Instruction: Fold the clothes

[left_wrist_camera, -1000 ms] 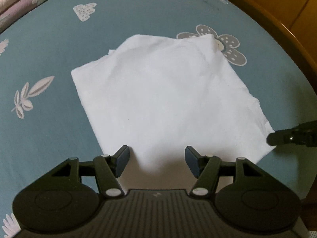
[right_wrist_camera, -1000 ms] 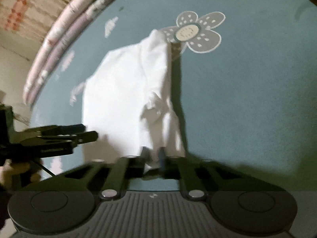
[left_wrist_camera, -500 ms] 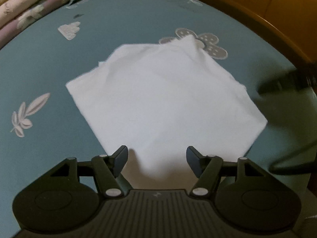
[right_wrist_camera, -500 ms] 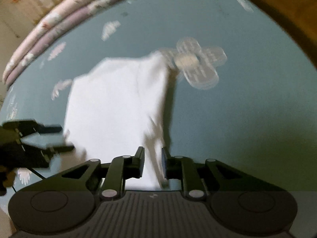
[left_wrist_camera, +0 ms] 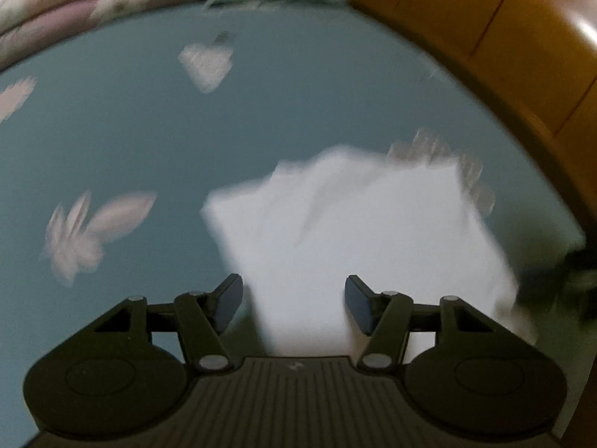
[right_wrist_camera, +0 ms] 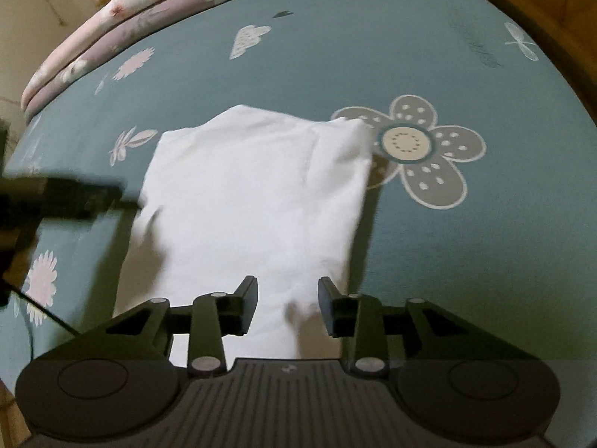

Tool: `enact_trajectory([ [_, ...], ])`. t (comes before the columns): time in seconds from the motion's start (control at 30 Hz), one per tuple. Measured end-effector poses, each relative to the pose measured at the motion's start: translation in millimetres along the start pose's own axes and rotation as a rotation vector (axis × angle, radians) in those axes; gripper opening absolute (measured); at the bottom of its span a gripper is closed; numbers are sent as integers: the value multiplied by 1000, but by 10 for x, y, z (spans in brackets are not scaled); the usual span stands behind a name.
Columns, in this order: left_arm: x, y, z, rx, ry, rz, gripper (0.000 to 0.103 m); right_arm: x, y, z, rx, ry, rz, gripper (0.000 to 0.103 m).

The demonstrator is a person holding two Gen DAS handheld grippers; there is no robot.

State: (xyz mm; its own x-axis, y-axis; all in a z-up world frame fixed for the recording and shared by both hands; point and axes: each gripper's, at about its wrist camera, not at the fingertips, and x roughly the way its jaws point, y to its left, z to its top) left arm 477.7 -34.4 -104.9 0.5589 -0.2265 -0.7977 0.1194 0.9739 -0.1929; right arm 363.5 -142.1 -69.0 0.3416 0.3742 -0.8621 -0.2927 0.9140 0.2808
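On the bedsheet (right_wrist_camera: 485, 280), white garment (right_wrist_camera: 253, 201) lies folded flat.

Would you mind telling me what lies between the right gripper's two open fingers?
In the right wrist view, the near edge of the folded white cloth shows between the right gripper fingers, lying on the teal flower-print bedsheet; nothing is clamped.

The folded cloth (right_wrist_camera: 253, 201) lies on the bed (right_wrist_camera: 466, 268), its far right corner touching the printed flower (right_wrist_camera: 414, 149); quilts (right_wrist_camera: 123, 18) line the far edge.
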Motion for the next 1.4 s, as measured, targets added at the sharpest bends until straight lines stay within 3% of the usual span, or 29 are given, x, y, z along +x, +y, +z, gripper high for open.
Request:
enact_trajectory([
  [0.13,384,-226,340,78,-13,-141,59,54,128,-3,12,27,23,40],
  [0.17,507,-258,400,86,1,-146,61,62,139,5,20,31,23,40],
  [0.27,815,-231,538,71,37,-86,47,85,128,18,35,29,20,44],
  [0.43,491,-113,603,84,-94,-108,54,88,49,73,25,29,30,44],
  [0.57,272,102,357,46,-40,-119,54,2,43,267,-54,9,39,44],
  [0.73,-35,523,-8,-138,-1,-86,54,34,124,744,-165,-28,113,44],
  [0.97,-323,1016,-286,-346,-50,-28,57,688,245,1414,-228,47,230,43],
  [1.17,-323,1195,-404,-386,-43,-18,57,1301,309,1952,-267,134,322,39],
  [1.37,-253,1256,-386,-363,-30,-24,58,1511,340,1961,-300,255,398,38],
  [1.4,-242,1269,-379,-363,-27,-22,58,1558,359,1967,-306,269,392,34],
])
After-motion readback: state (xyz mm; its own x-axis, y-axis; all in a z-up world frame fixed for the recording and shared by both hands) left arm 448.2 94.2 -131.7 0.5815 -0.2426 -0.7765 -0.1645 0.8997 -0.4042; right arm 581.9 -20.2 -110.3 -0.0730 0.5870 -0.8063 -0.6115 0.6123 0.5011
